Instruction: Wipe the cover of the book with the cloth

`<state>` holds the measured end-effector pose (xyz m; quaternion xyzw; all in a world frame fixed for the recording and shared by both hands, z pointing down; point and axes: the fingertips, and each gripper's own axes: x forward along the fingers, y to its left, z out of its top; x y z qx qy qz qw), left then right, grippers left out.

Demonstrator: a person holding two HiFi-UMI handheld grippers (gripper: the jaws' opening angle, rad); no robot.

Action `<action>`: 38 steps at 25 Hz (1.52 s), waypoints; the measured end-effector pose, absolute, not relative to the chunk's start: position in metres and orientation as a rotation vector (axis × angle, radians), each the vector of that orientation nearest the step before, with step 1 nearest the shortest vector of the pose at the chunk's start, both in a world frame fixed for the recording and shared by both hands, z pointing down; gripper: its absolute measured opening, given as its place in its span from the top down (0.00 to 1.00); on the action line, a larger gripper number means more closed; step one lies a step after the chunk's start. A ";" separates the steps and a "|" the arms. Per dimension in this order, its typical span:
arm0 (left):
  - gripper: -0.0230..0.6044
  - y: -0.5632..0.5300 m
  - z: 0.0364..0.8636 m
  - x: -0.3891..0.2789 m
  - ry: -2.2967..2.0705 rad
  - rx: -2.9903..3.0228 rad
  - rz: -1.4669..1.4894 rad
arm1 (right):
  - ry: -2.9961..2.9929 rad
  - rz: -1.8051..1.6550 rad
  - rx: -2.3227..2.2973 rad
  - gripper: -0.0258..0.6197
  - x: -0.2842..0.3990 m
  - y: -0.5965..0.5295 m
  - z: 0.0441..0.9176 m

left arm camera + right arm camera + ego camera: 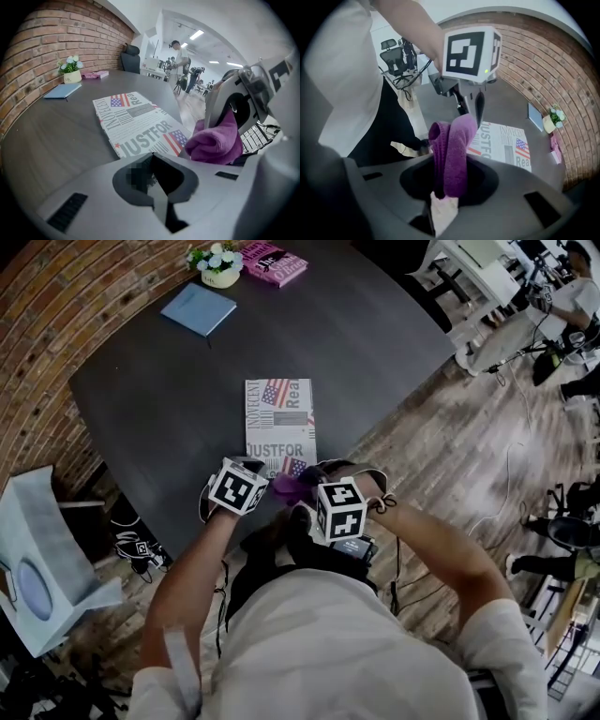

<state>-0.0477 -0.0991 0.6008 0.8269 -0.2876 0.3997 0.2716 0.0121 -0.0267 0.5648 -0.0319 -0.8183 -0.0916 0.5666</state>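
Right gripper [444,190]: jaws clamped on the purple cloth [454,150]. It's fuzzy, towel-like stuff, folded into a thick roll that stands up out of the jaws. Left gripper [152,157]: jaws closed together, nothing between them. The two grippers hang side by side at the near edge of the table [159,399], with the cloth between their marker cubes, right at the book's near short end. Can't tell if the cloth touches the cover. Book [279,426]: flat rectangle lying cover-up around mid-table, on its own. The cover is newspaper print with grey columns, red-and-blue flag patches and big "JUSTFOR" lettering. Tabletop is dark and matte with faint grain and rounded corners. At the far corner by the brick wall [28,70] are a thin blue notebook [198,308], a pink book [274,262] and a small cream pot [72,77] holding white flowers [70,62] with green leaves.
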 end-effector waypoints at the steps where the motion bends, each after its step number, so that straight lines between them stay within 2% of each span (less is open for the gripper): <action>1: 0.95 -0.099 0.600 -0.051 -0.793 2.231 1.062 | -1.929 -0.221 -0.062 0.80 0.010 -0.033 0.560; 9: 0.95 -0.085 0.592 -0.082 -0.911 2.180 0.893 | -1.890 -0.253 0.091 0.80 0.001 -0.108 0.553; 15: 0.94 -0.056 0.592 -0.074 -0.880 2.151 0.799 | -1.817 -0.309 0.188 0.80 -0.007 -0.176 0.559; 24: 0.94 -0.039 0.606 -0.064 -0.780 2.113 0.809 | -1.721 -0.427 0.306 0.80 -0.034 -0.266 0.566; 38: 0.94 -0.046 0.625 -0.057 -0.722 2.081 0.867 | -1.616 -0.521 0.208 0.80 -0.063 -0.282 0.600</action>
